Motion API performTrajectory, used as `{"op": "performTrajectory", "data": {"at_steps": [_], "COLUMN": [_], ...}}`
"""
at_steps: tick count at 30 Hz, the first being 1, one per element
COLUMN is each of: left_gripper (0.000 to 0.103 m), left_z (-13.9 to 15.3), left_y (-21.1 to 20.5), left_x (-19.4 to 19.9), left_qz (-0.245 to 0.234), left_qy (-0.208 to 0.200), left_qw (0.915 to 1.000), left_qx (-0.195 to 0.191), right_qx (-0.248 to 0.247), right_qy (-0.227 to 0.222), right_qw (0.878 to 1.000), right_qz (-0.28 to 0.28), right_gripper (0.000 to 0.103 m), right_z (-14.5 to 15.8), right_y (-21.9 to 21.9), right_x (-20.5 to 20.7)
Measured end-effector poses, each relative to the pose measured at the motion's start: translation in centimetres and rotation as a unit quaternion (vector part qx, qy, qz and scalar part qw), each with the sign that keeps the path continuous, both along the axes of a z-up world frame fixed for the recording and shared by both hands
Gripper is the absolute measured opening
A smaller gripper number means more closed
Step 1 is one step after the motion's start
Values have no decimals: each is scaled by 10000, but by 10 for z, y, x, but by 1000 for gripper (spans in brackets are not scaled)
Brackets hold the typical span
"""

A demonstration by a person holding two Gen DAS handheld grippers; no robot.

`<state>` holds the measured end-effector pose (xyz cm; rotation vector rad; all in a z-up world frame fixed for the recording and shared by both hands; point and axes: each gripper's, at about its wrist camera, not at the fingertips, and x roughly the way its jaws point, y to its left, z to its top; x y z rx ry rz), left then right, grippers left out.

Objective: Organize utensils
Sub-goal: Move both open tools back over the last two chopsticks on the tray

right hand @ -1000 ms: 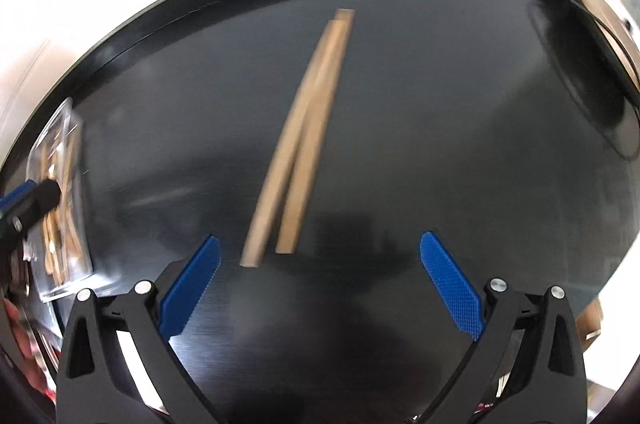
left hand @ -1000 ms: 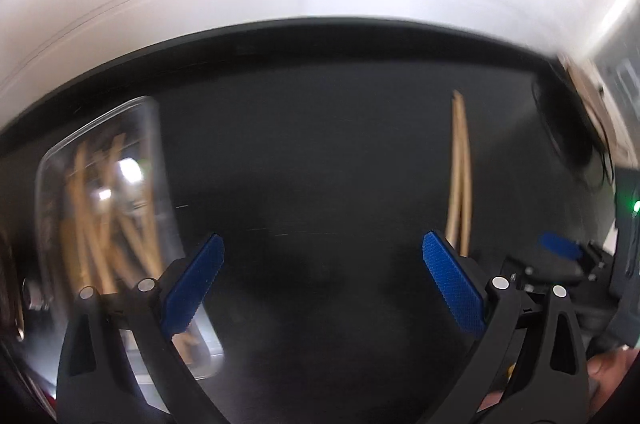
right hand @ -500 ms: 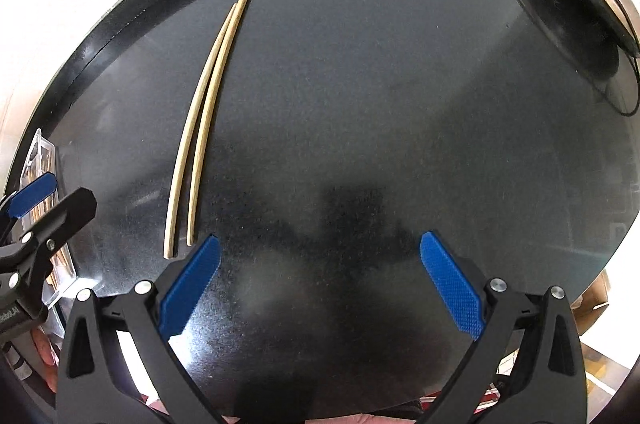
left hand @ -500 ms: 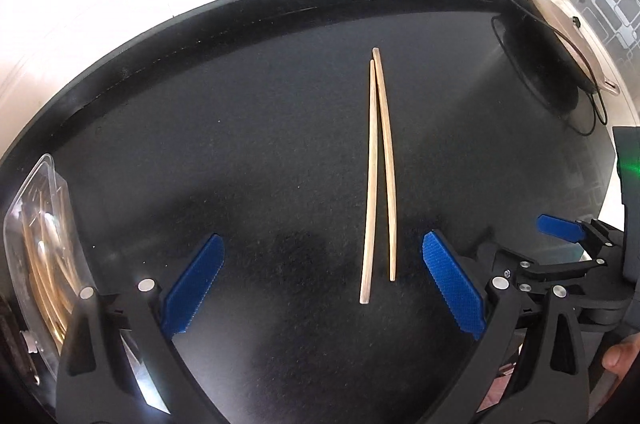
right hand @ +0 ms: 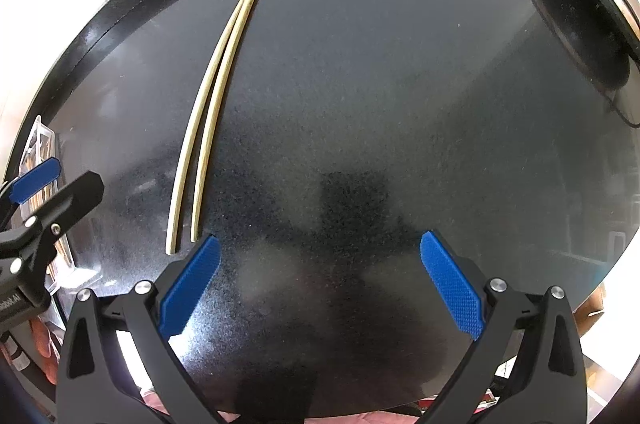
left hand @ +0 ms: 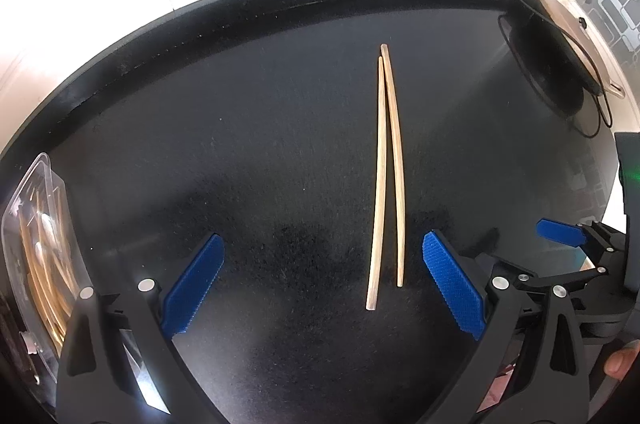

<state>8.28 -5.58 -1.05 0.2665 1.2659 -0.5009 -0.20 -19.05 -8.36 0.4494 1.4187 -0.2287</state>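
Note:
Two wooden chopsticks (left hand: 387,176) lie side by side on the black round table (left hand: 240,152), just ahead of my left gripper (left hand: 320,284), nearer its right finger. My left gripper is open and empty. In the right wrist view the chopsticks (right hand: 208,116) lie to the left of my right gripper (right hand: 320,284), their near ends just beyond its left fingertip. My right gripper is open and empty. A clear plastic container (left hand: 38,252) holding several wooden utensils stands at the table's left edge.
A black round object with a cable (left hand: 548,64) sits at the table's far right, also in the right wrist view (right hand: 580,24). The right gripper (left hand: 568,236) shows at the right of the left wrist view. A bright white wall lies beyond the table.
Both grippers pulled back and away from the container and the chopsticks over the last second; views now steady. The chopsticks have not moved on the table.

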Motion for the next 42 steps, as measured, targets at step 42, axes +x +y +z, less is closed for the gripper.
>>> {"op": "performTrajectory", "data": {"at_steps": [42], "left_gripper": [97], "left_z": [-49], "left_y": [-24], "left_x": [44], "left_qz": [-544], "left_qy": [503], "left_qw": [9968], "left_qx": [294], "right_qx": [-530], "right_qy": [-70], "right_qw": [9960], "right_qz": [716], "right_gripper": [97], "right_z": [-9], "right_y": [28], "right_x": [55]}}
